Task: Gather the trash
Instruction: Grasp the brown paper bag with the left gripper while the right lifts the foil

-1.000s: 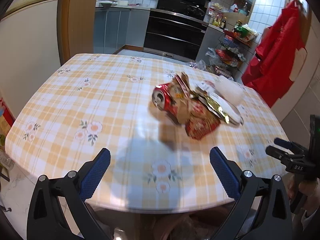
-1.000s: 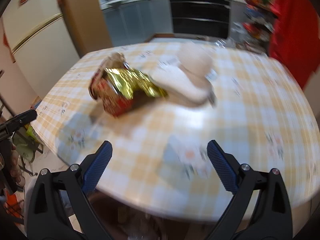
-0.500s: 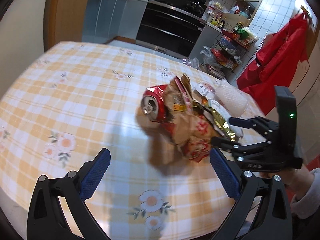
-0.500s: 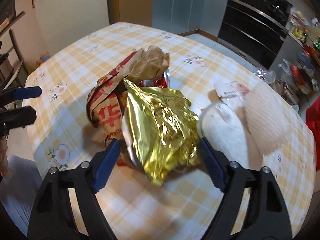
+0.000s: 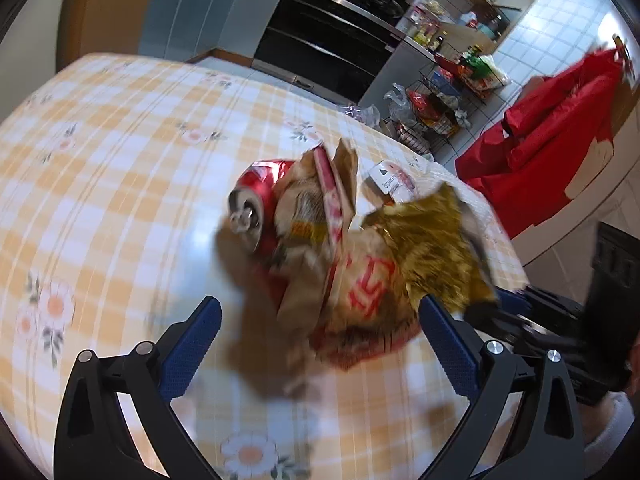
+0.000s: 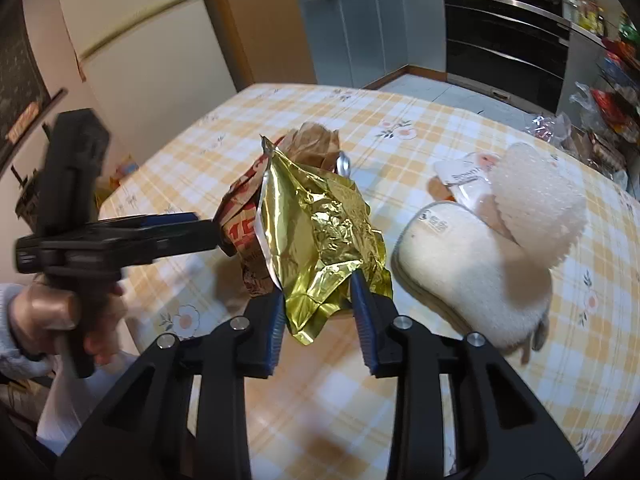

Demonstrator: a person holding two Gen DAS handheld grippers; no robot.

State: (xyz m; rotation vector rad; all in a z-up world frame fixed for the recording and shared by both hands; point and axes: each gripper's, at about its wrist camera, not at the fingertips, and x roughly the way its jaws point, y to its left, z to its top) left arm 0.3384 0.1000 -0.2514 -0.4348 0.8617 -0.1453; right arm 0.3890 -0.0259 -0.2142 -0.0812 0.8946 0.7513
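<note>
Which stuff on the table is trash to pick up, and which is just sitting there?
Trash for the job:
gold foil wrapper, pinched in the right tongs
crumpled brown paper bag
crushed red soda can

Just lying about:
fluffy white slipper
red garment hanging on the wall
fridge

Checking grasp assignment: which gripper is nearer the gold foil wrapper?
Right. The right gripper has its fingers closed on the gold foil wrapper at its lower edge. The left gripper is open, facing the brown paper bag beside the wrapper.

Left hand-held gripper [image 5: 318, 334] gapes around crumpled paper bag [image 5: 352, 280].
</note>
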